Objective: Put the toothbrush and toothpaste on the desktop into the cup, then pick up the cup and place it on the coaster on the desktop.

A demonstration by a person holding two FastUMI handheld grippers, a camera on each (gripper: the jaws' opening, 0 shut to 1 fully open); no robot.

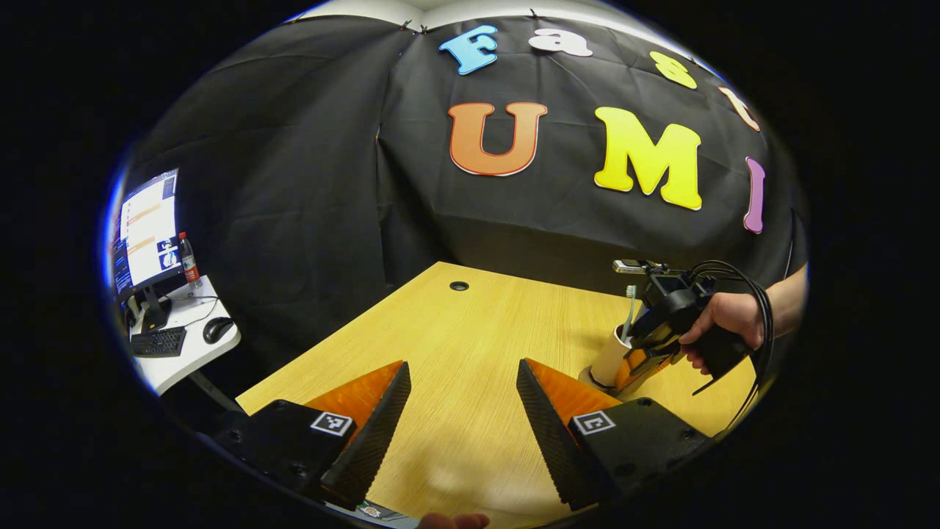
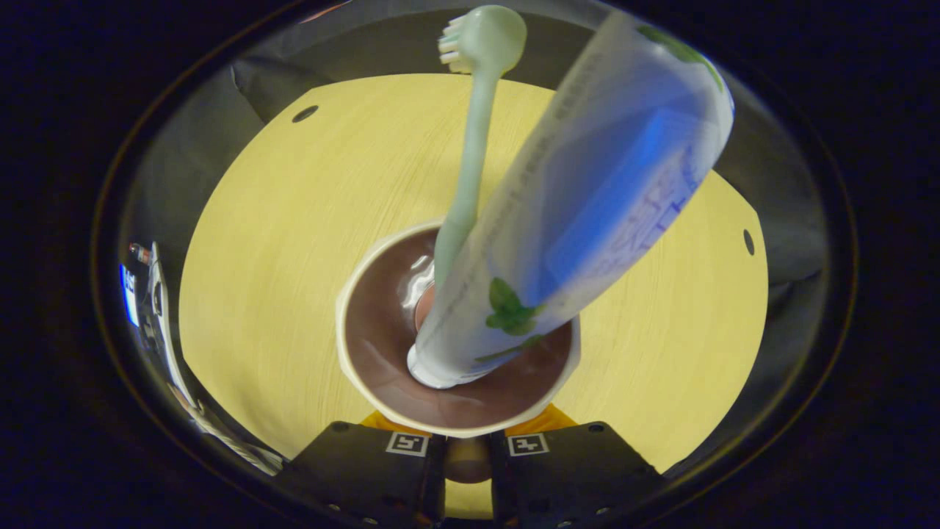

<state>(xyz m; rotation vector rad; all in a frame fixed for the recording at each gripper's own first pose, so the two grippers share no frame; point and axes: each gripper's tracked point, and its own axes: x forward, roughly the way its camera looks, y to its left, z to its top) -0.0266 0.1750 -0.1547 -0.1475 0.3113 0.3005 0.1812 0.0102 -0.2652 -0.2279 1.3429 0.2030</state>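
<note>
In the right gripper view I look down into a white cup point(image 2: 352, 345) with a brown inside. A pale green toothbrush point(image 2: 470, 147) and a white-and-blue toothpaste tube point(image 2: 587, 213) stand in it, cap down. My right gripper point(image 2: 467, 441) is shut on the cup's near side. In the left gripper view the same cup point(image 1: 609, 358) stands at the desk's right, with the toothbrush point(image 1: 629, 305) poking up and a pale round coaster point(image 1: 587, 380) under its base. A hand point(image 1: 723, 316) holds the right gripper point(image 1: 640, 360) against it. My left gripper point(image 1: 463, 364) is open over bare desk.
The wooden desk point(image 1: 455, 330) has a cable hole point(image 1: 459, 285) near its far edge. Left of it, a white side table point(image 1: 183, 345) carries a monitor point(image 1: 147, 231), a keyboard, a mouse and a bottle. Black cloth walls close in behind.
</note>
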